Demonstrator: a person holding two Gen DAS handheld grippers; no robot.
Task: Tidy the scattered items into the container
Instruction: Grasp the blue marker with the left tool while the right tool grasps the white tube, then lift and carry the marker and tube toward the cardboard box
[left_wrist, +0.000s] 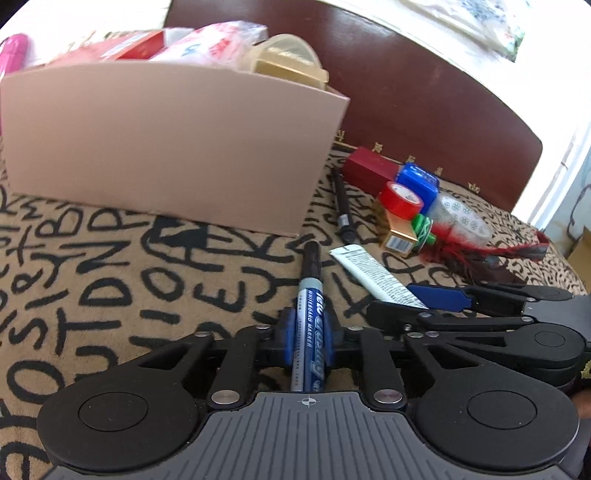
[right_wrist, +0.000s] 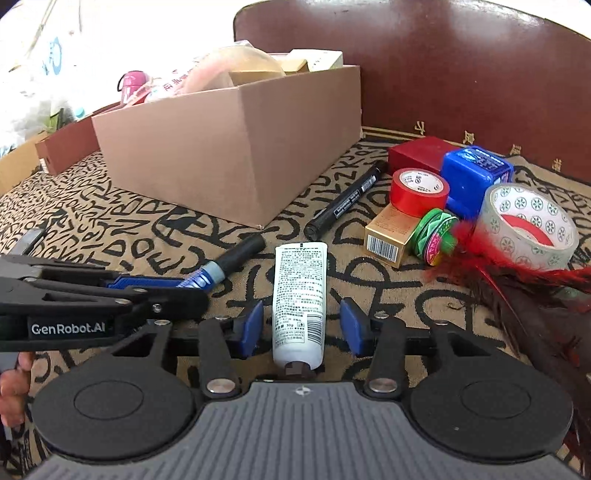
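A cardboard box (left_wrist: 166, 147) (right_wrist: 229, 147) holding several items stands on the patterned cloth. My left gripper (left_wrist: 308, 332) is shut on a blue whiteboard marker (left_wrist: 310, 332), low over the cloth in front of the box; the marker also shows in the right wrist view (right_wrist: 218, 266). My right gripper (right_wrist: 301, 325) is open, its blue pads on either side of a white tube (right_wrist: 299, 295) lying on the cloth, apart from it. The tube also shows in the left wrist view (left_wrist: 373, 273).
A black marker (right_wrist: 343, 201) lies right of the box. Beyond it sit a red box (right_wrist: 417, 153), blue box (right_wrist: 472, 173), red tape (right_wrist: 419, 190), clear tape (right_wrist: 528, 225), gold box (right_wrist: 388, 236), green roll (right_wrist: 436, 236) and red feathers (right_wrist: 517, 273). A brown headboard (right_wrist: 461, 74) stands behind.
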